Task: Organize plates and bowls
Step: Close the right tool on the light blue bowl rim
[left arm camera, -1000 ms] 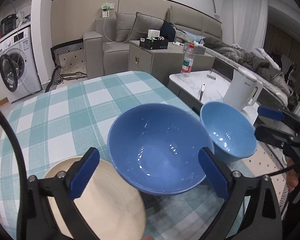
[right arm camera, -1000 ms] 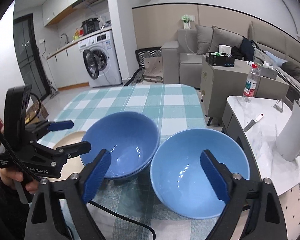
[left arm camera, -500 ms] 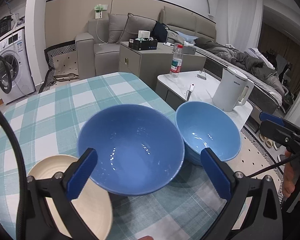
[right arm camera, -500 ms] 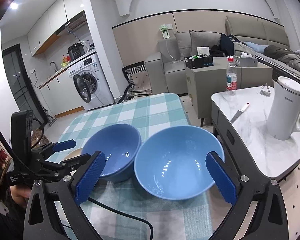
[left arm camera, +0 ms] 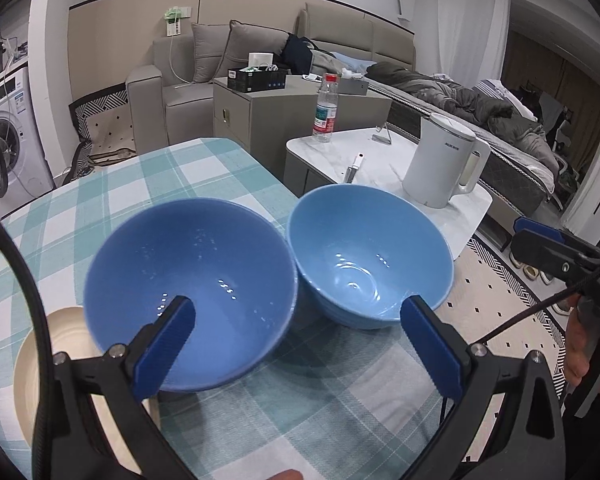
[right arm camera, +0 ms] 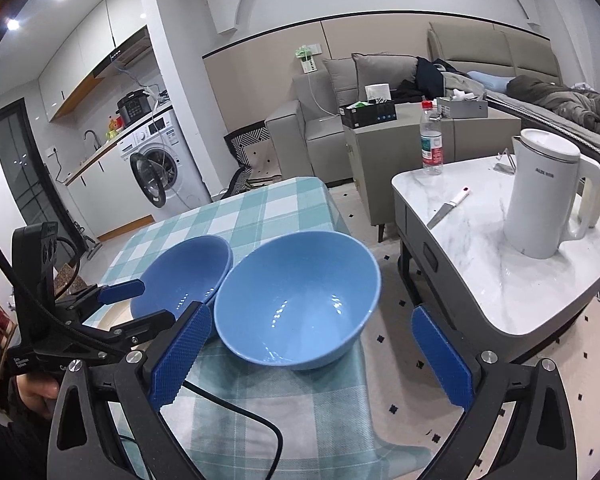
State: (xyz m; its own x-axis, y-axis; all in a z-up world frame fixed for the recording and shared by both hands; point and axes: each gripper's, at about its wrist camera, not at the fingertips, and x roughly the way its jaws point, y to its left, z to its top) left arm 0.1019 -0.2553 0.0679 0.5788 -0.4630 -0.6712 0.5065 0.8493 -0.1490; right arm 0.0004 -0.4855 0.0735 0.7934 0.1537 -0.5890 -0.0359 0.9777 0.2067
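Observation:
Two blue bowls stand side by side on the checked tablecloth (left arm camera: 148,184). The darker bowl (left arm camera: 192,284) (right arm camera: 184,276) is on the left, the lighter bowl (left arm camera: 368,256) (right arm camera: 296,300) touches it on the right, near the table's edge. A cream plate (left arm camera: 48,360) lies left of the darker bowl, partly under its rim. My left gripper (left arm camera: 296,348) is open, hovering close before both bowls. My right gripper (right arm camera: 310,356) is open too, with the lighter bowl just ahead between its fingers. Neither holds anything.
A marble side table (right arm camera: 500,264) stands right of the dining table with a white kettle (right arm camera: 548,196), a knife (right arm camera: 446,208) and a water bottle (right arm camera: 431,140). A sofa (left arm camera: 188,80) and washing machine (right arm camera: 160,176) are behind. A black cable (right arm camera: 236,420) crosses the cloth.
Both grippers have pulled back and swung right, so the bowls sit further left in the views. The bowls and plate have stayed put.

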